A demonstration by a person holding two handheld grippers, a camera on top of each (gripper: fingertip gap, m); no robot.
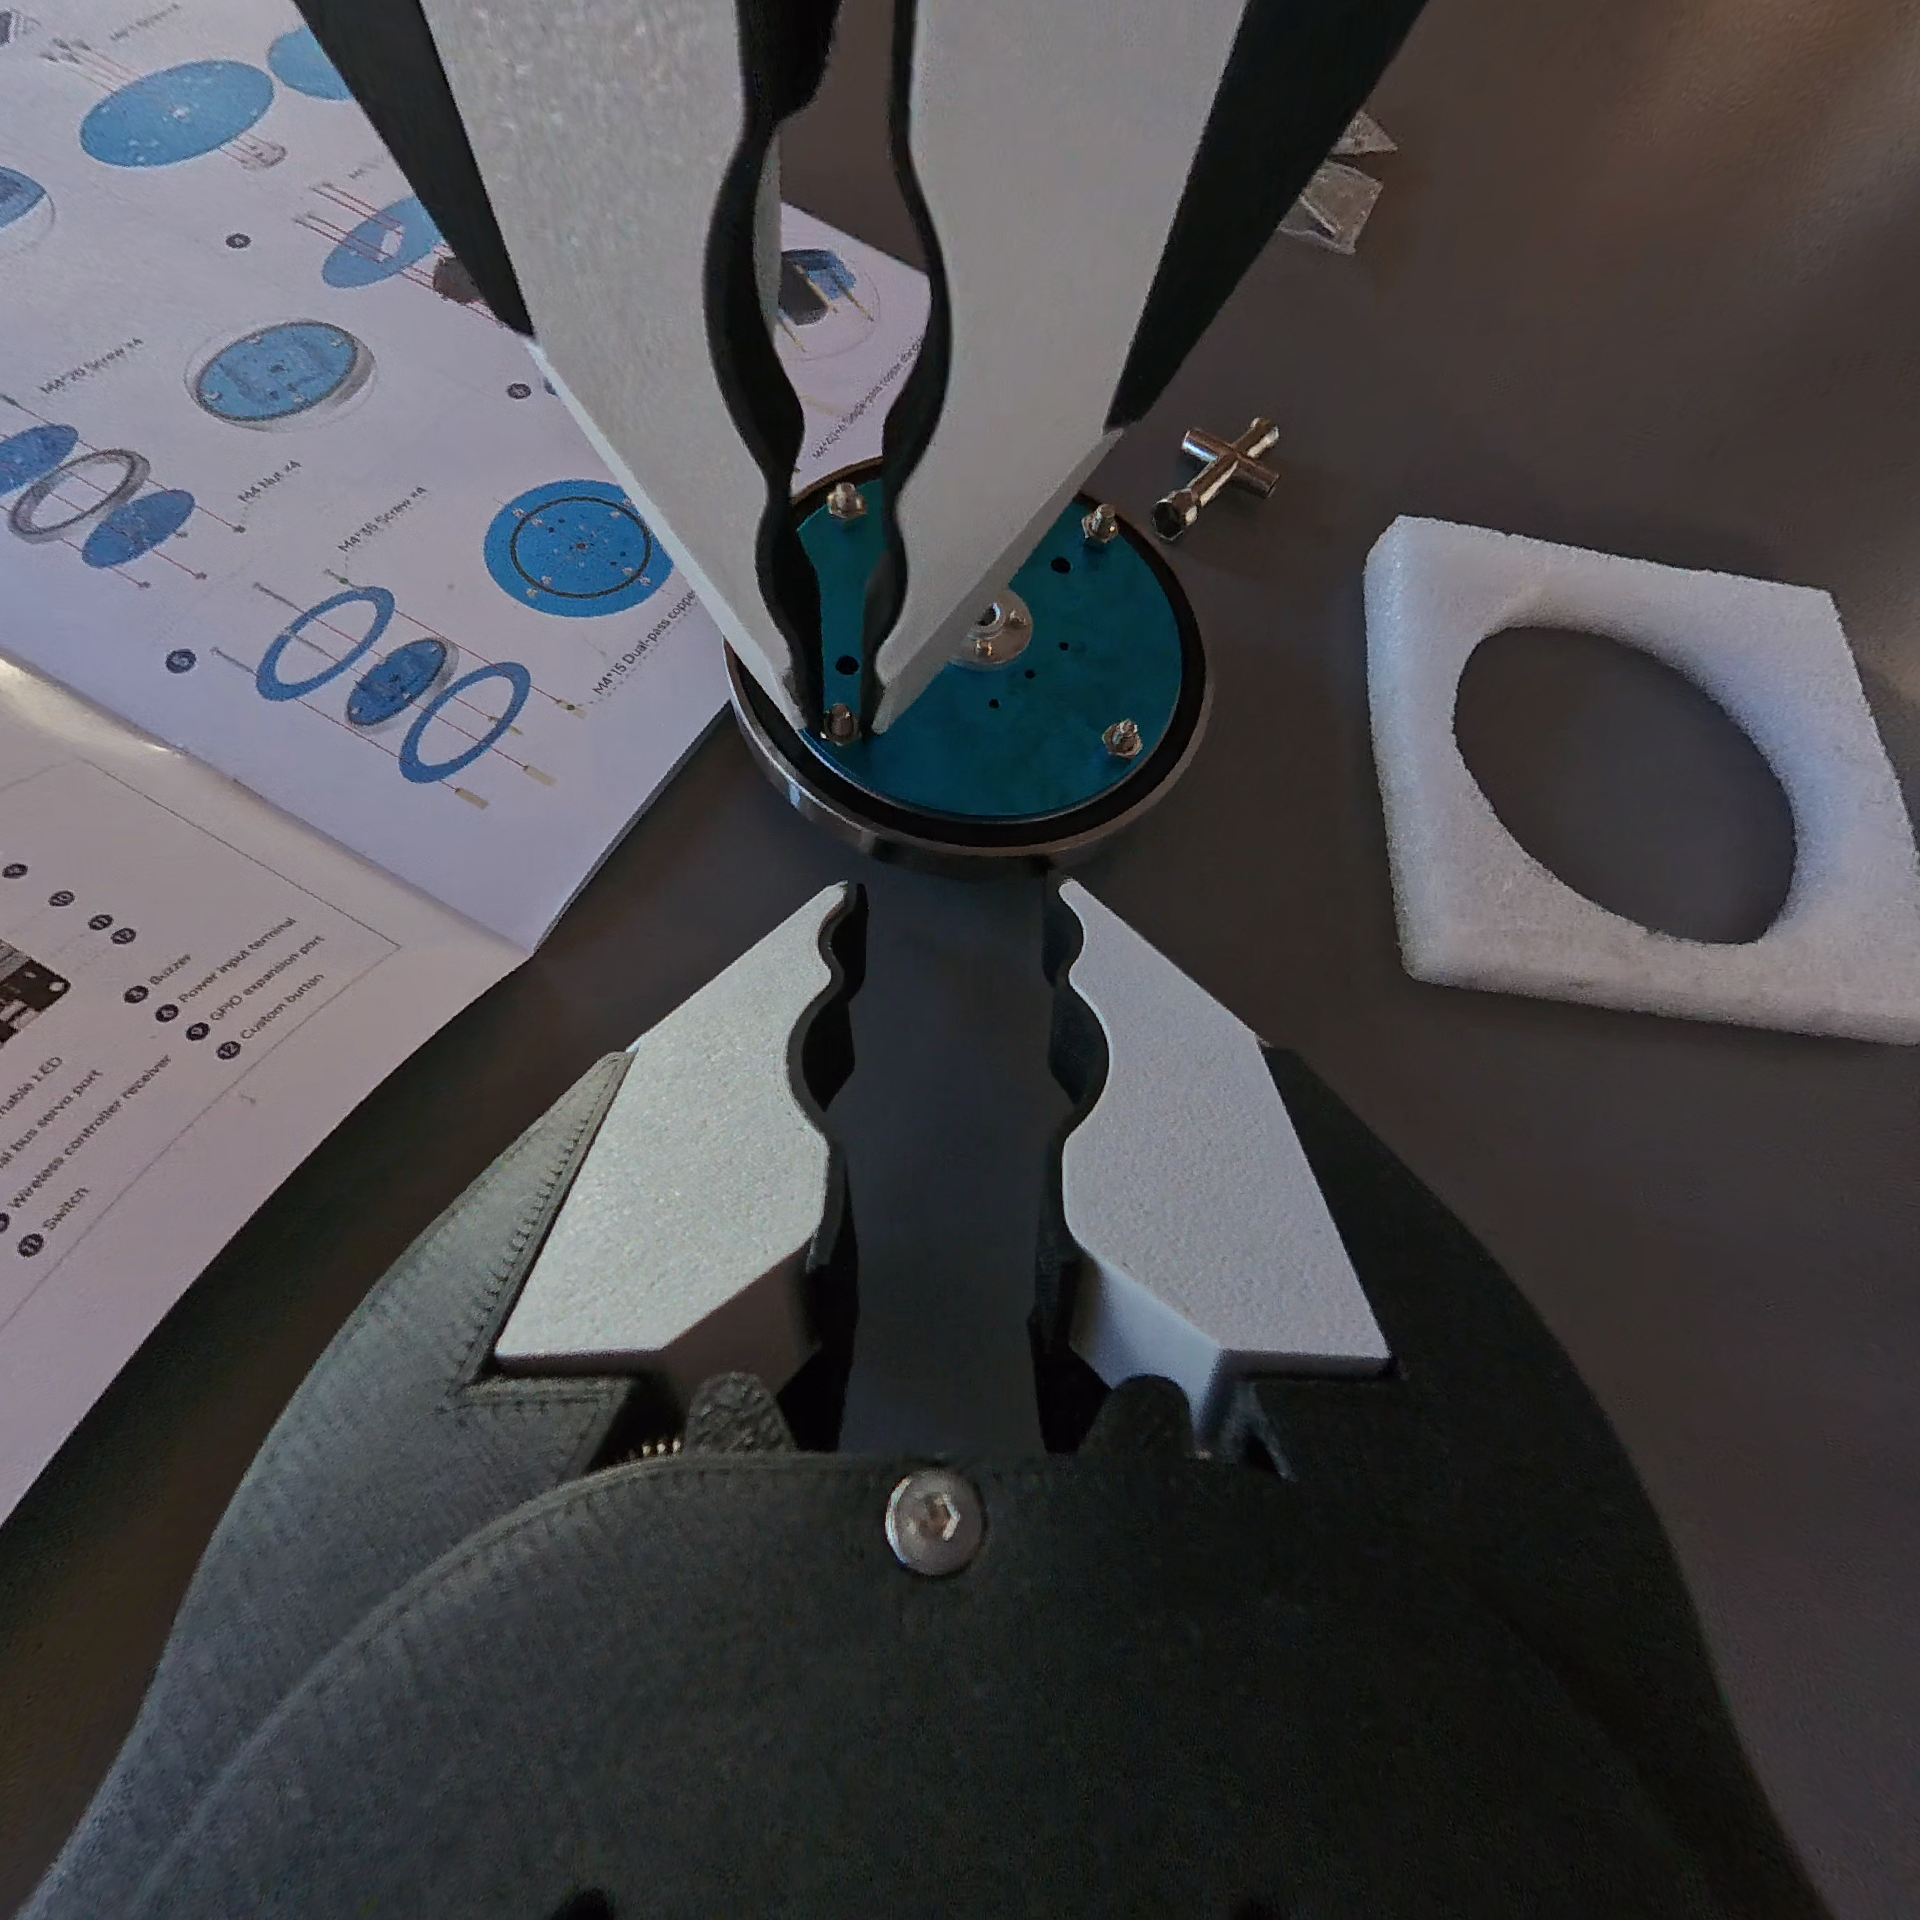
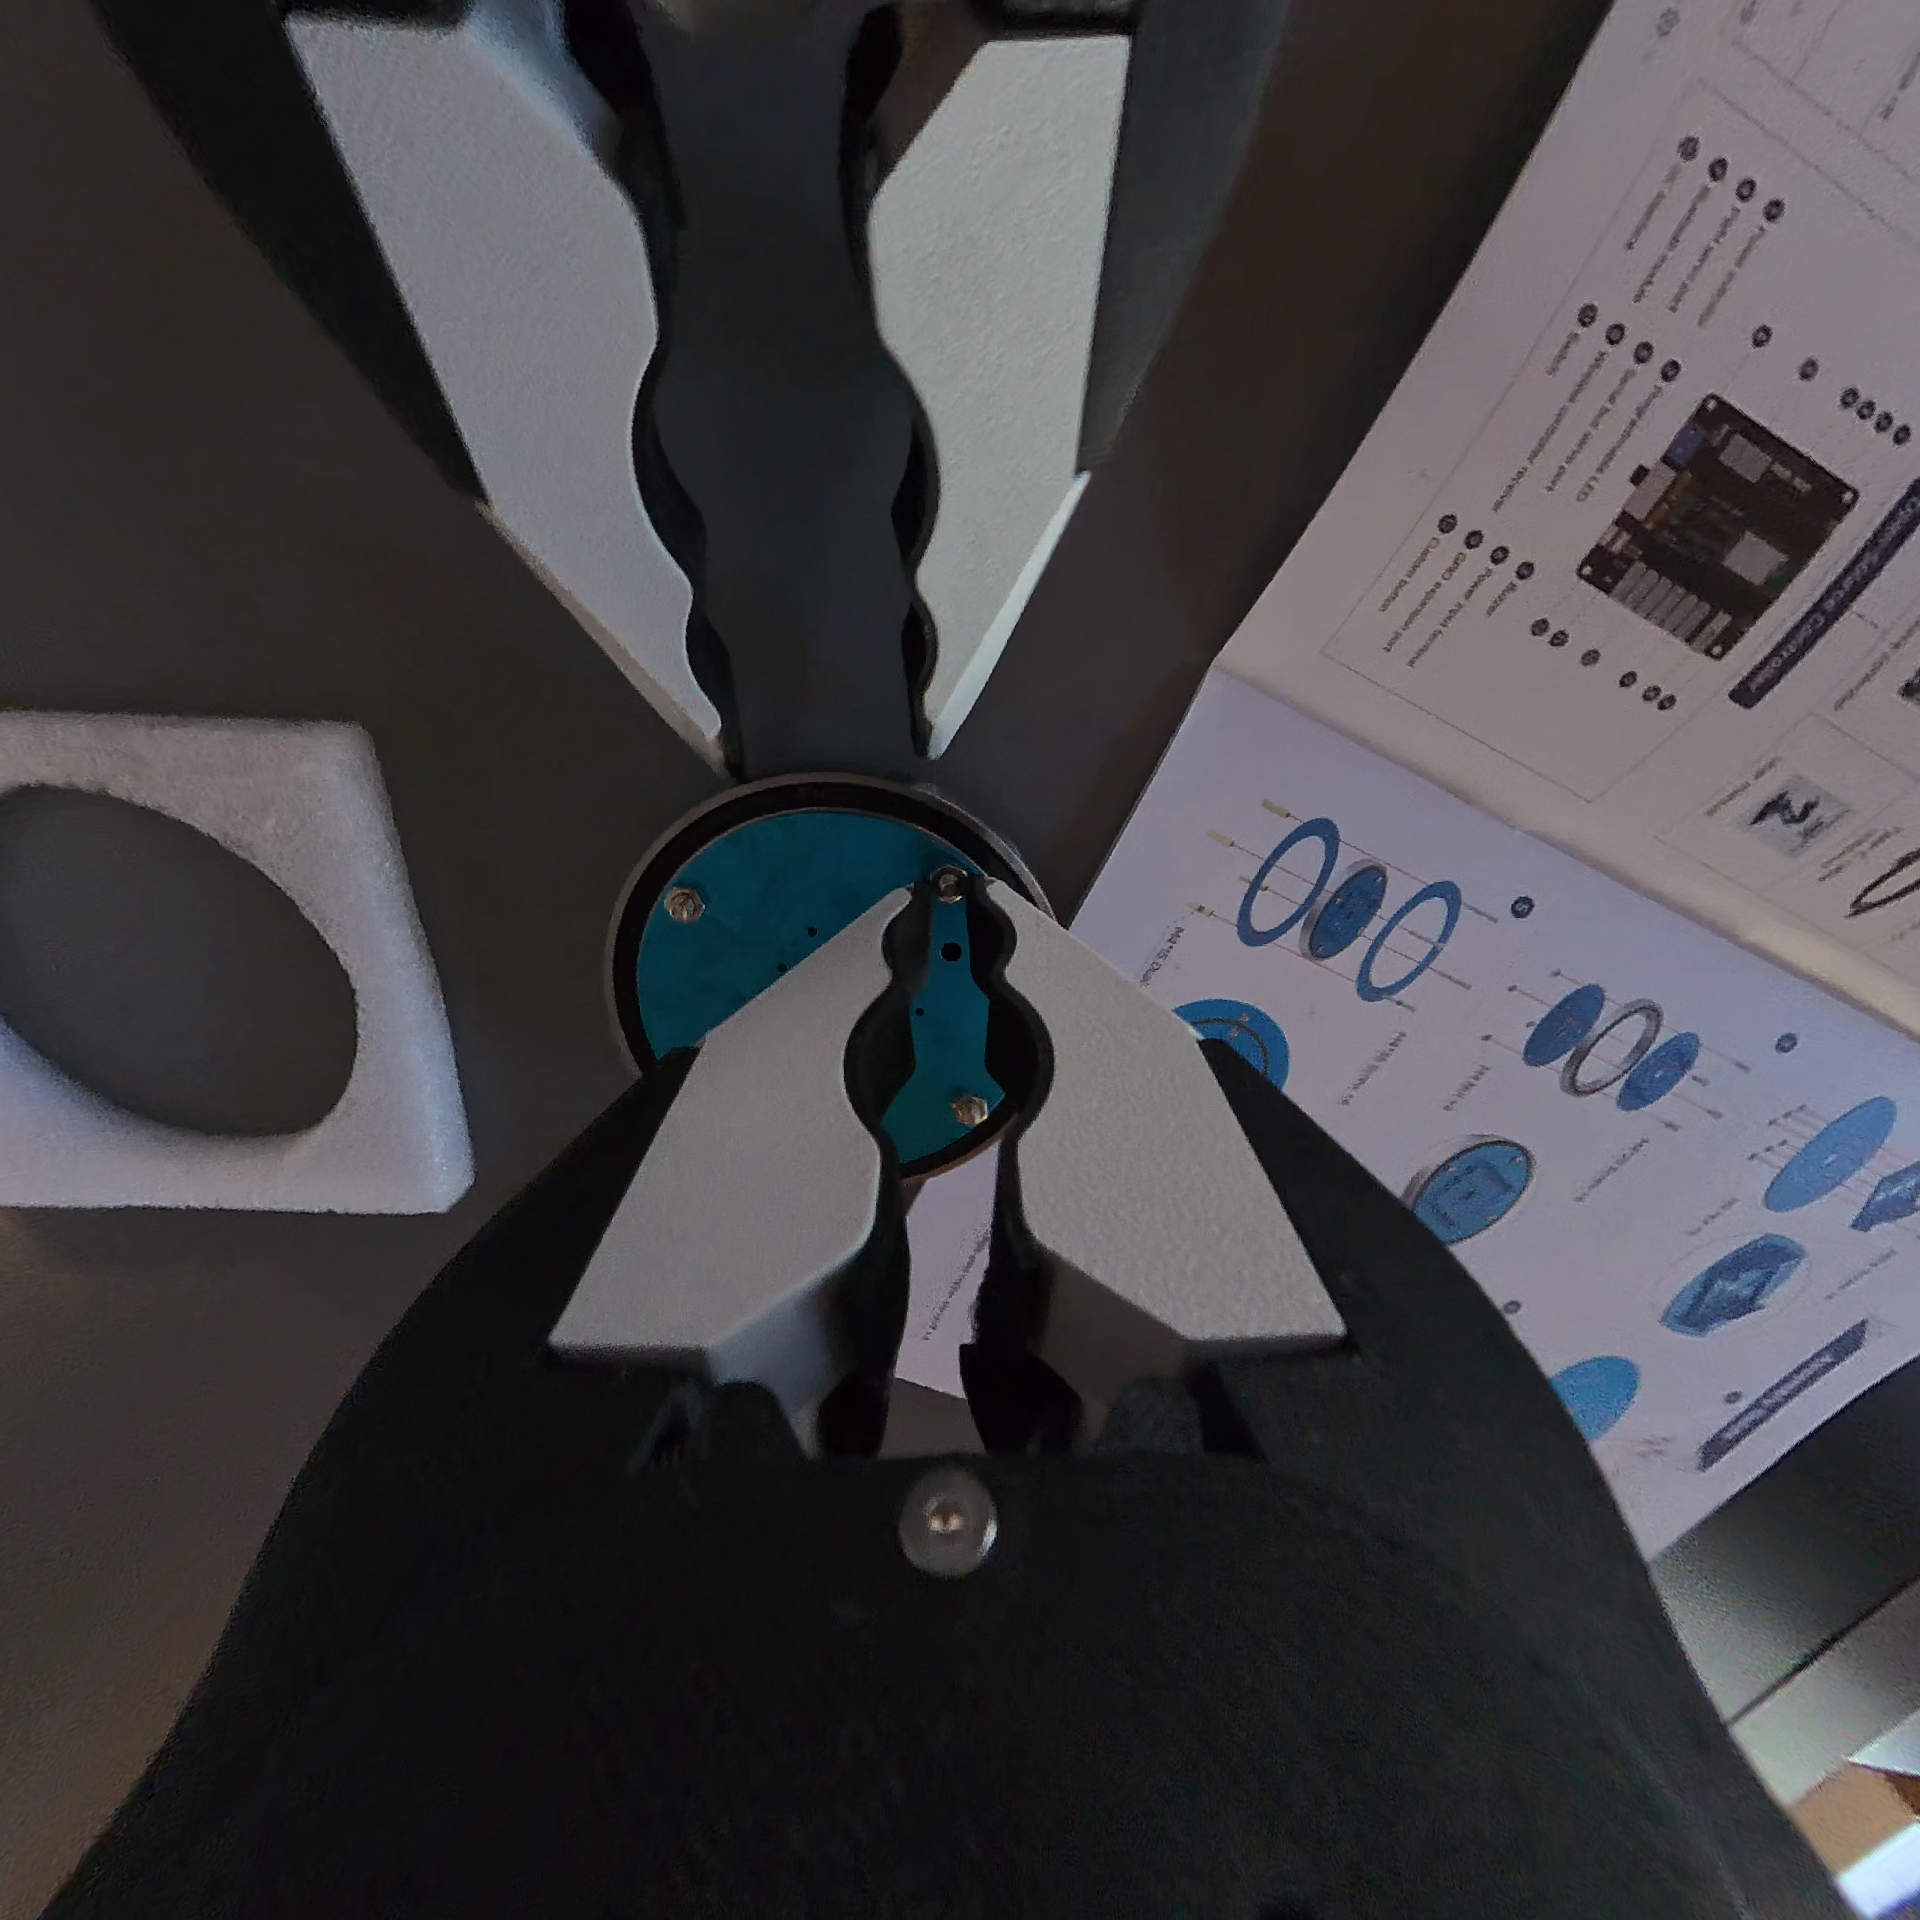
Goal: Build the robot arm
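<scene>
A blue round plate [image 1: 997, 748] sits in a metal ring [image 1: 935, 836] on the dark table, with nuts on screws near its rim and a metal hub in the middle. My right gripper [image 2: 948, 891] reaches over the plate, and its tips are closed on one nut [image 2: 948, 883] at the plate's edge. It shows from above in the left wrist view [image 1: 844, 722]. My left gripper [image 1: 951, 899] is open and empty, with its tips just short of the ring's near side. It also shows in the right wrist view [image 2: 828, 758].
A small metal cross-shaped wrench [image 1: 1221, 473] lies behind the plate. A white foam square with an oval hole [image 1: 1558, 977] lies to its right. Printed instruction sheets [image 1: 312, 623] cover the table to the left. Clear plastic pieces [image 1: 1340, 187] lie at the back. The tips of both grippers are at nearly the same place.
</scene>
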